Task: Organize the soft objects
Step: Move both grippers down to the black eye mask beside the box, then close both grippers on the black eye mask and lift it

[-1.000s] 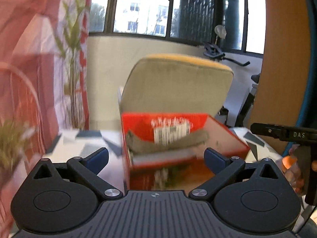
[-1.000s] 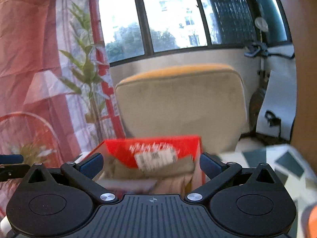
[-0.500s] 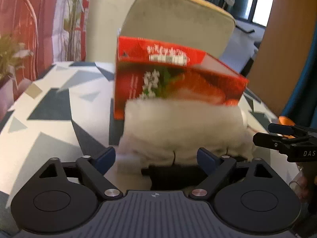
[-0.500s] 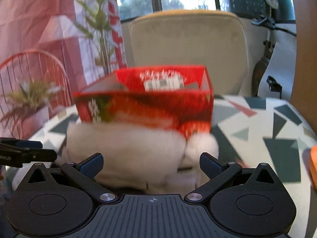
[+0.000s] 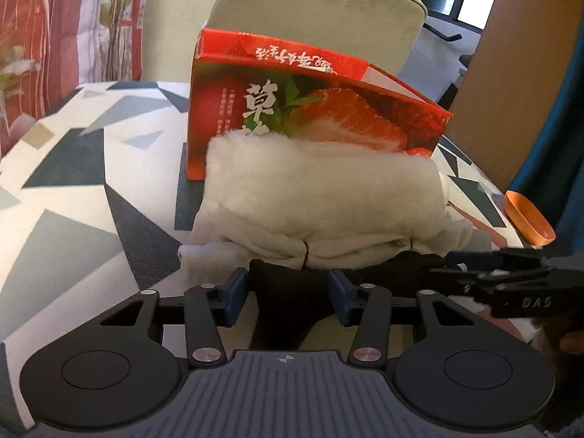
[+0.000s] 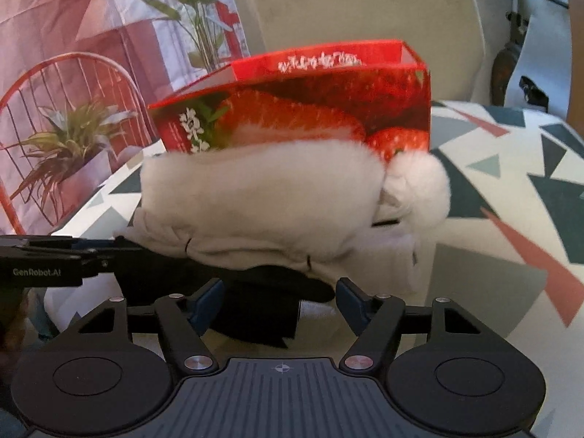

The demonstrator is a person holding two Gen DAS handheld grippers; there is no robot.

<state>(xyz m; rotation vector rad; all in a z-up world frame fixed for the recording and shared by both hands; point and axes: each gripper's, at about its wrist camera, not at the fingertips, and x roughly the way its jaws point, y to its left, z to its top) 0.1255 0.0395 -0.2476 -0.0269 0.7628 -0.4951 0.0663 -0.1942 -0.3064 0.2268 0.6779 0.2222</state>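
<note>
Item: pile of soft goods, lying on a table covered in a cloth of grey, dark and red triangles. Uppermost, a white fluffy piece with a pompom at its right end is resting on a pale folded cloth; beneath both, a black fabric is spreading toward the cameras. Just behind the pile, touching it, a red strawberry-printed box is standing open at the top. Left gripper is closing, its blue pads on either side of a fold of the black fabric, not visibly pressing it yet. Right gripper is likewise closing around the black fabric's other end, gaps showing beside the pads. A beige chair is standing behind the table; an orange dish is sitting near the right edge.
</note>
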